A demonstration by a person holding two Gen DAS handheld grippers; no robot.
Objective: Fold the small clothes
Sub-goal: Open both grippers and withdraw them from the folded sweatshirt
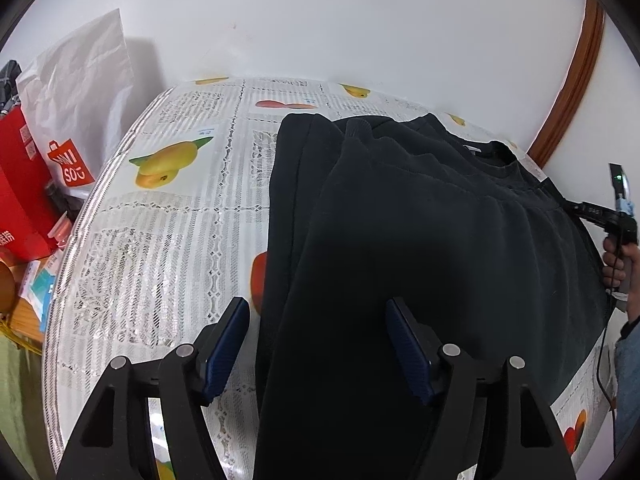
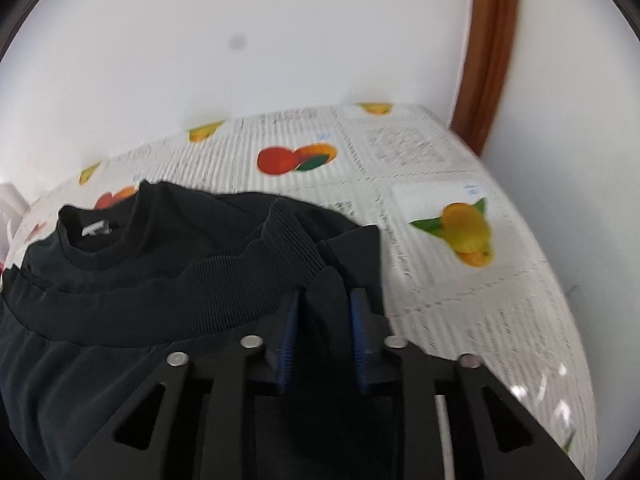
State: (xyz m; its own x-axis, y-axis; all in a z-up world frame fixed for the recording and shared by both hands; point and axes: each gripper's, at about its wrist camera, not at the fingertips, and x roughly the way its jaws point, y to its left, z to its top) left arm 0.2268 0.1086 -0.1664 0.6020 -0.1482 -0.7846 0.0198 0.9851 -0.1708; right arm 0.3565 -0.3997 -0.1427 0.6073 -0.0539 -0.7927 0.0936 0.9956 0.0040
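Observation:
A black sweatshirt (image 1: 420, 220) lies on the table, folded so that its ribbed hem (image 2: 224, 280) rests just below the collar (image 2: 100, 236). My left gripper (image 1: 317, 302) stands open over the near part of the garment; its blue pads are wide apart and not pressing on the cloth. My right gripper (image 2: 325, 316) is at the sweatshirt's right side, by the ribbed hem. A bunched fold of black fabric fills the narrow gap between its pads. In the left wrist view the right gripper (image 1: 592, 214) shows at the far right edge, held by a person's hand (image 1: 616, 264).
The table (image 1: 160, 240) wears a fruit-print cloth and stands against a white wall. A white paper bag (image 1: 80, 80) and a red bag (image 1: 20, 184) stand off its left edge. A brown door frame (image 2: 488, 60) rises at the right. A black cable (image 1: 600, 368) hangs near the right edge.

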